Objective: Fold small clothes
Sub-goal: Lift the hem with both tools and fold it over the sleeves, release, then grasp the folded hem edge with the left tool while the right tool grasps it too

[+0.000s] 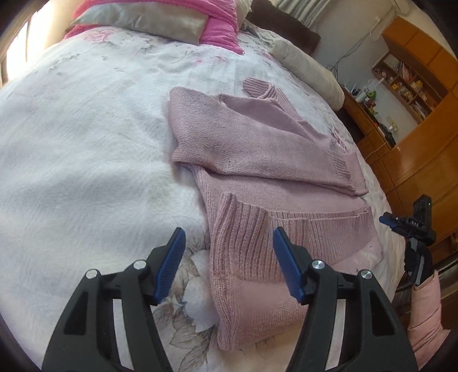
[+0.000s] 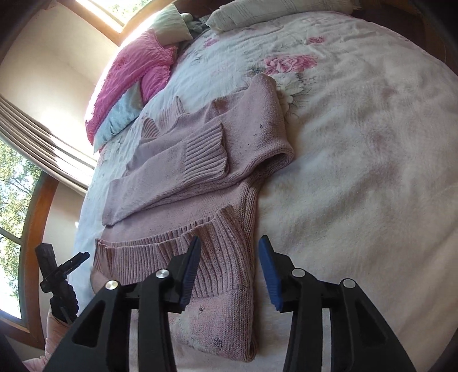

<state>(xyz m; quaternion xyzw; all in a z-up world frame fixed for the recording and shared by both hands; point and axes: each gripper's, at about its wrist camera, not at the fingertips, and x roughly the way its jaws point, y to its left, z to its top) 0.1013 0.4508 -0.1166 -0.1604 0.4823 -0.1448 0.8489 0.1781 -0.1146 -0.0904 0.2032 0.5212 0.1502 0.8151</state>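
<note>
On the far left of the bed (image 1: 71, 143), covered in a white flowered blanket, nothing lies but bare fabric, with pink and grey pillows (image 1: 160, 20) at its head. Moving right, the left tool (image 1: 227, 243) hangs with its blue pads spread wide, holding nothing; it hovers just above the near left corner of the pink sweater (image 1: 257, 160), seemingly not touching it. The sweater lies flat on the bed, sleeves already crossed over the chest and the ribbed hem turned up onto the body, so the job looks partly done: the side folds are in, and what remains is probably one more fold of the lower part toward the collar. Further right, the right tool (image 2: 229, 251) is likewise parted and empty, its left pad over the ribbed hem (image 2: 177, 246) and its right pad over the blanket beside the sweater's right edge. Whether that pad brushes the knit cannot be told. The next move likely calls for both tools to drop, pinch the near fold edge at the two corners together, and carry it forward evenly so the layers do not slide apart.
</note>
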